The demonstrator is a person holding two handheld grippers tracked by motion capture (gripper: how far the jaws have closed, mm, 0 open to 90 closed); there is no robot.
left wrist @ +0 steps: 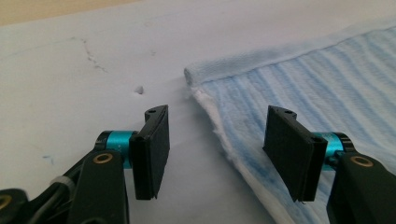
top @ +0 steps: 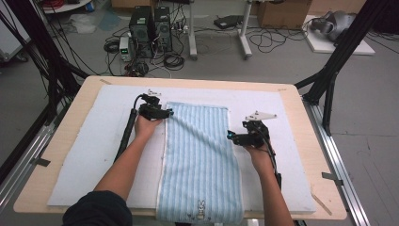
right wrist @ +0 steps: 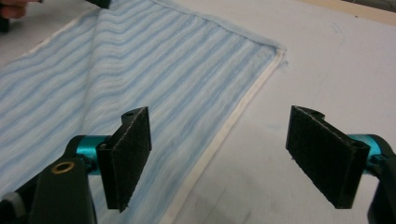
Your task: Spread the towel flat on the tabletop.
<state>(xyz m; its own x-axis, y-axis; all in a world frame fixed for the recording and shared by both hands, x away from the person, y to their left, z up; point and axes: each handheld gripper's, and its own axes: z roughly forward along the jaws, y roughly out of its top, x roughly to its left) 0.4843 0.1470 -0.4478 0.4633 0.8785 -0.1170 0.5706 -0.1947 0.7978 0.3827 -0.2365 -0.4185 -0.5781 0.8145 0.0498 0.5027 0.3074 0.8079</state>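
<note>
A light blue striped towel (top: 200, 160) lies flat and lengthwise on the white mat (top: 84, 141), with a small rabbit print near its front edge. My left gripper (top: 167, 113) is at the towel's far left corner, open, its jaws straddling the white side hem (left wrist: 233, 154). The folded far corner (left wrist: 196, 77) lies just ahead of it. My right gripper (top: 230, 136) is open at the towel's right edge, one jaw over the striped cloth (right wrist: 140, 79) and the other over bare mat (right wrist: 299, 84), the hem (right wrist: 224, 135) between them.
The mat covers a wooden table (top: 61, 127) with black frame posts at its back corners. Computer towers (top: 150, 30), cables and boxes sit on the floor beyond the far edge. A strip of mat lies bare on each side of the towel.
</note>
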